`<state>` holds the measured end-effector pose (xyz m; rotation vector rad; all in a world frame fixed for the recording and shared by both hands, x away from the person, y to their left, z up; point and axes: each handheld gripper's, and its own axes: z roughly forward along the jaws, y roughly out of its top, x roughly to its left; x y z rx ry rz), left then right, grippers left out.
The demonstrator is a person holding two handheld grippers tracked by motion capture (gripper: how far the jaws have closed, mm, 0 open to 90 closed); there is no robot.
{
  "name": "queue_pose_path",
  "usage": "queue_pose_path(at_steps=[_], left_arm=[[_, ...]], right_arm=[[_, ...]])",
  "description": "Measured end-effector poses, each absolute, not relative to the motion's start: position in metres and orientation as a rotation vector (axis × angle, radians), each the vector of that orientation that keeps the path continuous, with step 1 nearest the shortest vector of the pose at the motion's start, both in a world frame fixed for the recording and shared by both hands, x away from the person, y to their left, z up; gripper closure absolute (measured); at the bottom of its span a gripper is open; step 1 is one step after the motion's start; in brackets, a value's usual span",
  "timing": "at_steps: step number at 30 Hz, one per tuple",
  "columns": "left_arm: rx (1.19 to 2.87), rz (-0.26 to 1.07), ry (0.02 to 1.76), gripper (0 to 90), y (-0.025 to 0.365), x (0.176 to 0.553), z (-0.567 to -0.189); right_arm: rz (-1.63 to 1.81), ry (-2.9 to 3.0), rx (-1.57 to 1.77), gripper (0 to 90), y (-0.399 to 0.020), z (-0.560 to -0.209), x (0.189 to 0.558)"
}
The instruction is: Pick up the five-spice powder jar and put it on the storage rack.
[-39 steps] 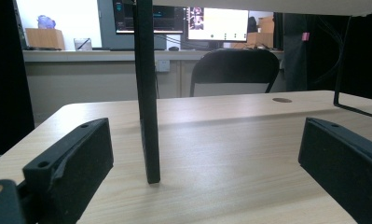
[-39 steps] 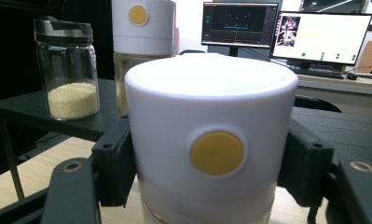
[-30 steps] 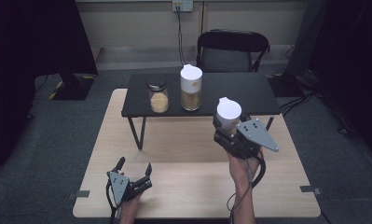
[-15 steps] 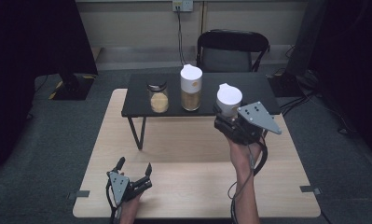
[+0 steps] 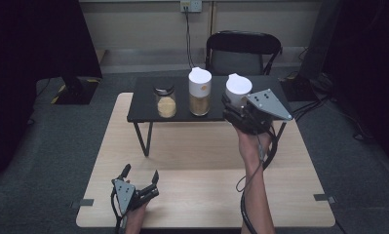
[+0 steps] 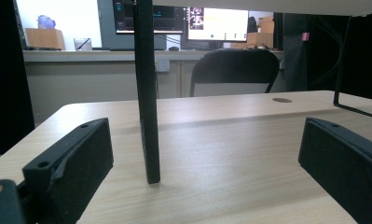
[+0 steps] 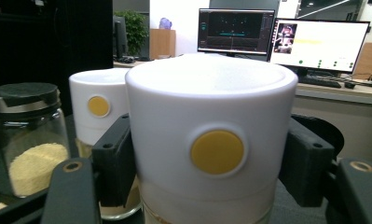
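The right tool (image 5: 237,108) has carried its white-lidded jar (image 5: 238,90) up and forward, to just beside the other white-lidded jar (image 5: 200,91) on the black shelf (image 5: 143,105).

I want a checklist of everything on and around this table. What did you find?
Surface: wooden table, with a black shelf standing on it.
Job's things: white-lidded canister held over the shelf; a second canister and glass jar stand on it.
Clutter: nothing seen.
Grippers: right gripper shut on the canister; left gripper open, low over the table.
Cables: cable trails along the right forearm.
Surroundings: chair, monitors.
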<state>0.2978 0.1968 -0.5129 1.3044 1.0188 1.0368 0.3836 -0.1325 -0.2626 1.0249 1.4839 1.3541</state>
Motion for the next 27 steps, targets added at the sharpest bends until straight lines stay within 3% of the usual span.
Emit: queue_pose_path(at_steps=[13, 27], left_arm=[[1.304, 1.037, 1.019, 2.5, 0.197, 0.298, -0.513], [1.305, 1.036, 1.019, 2.4, 0.197, 0.298, -0.513]], right_arm=[[1.34, 1.443, 1.053, 29.6, -0.135, -0.251, 0.409], [1.32, 1.477, 1.059, 29.6, -0.131, -0.262, 0.427]])
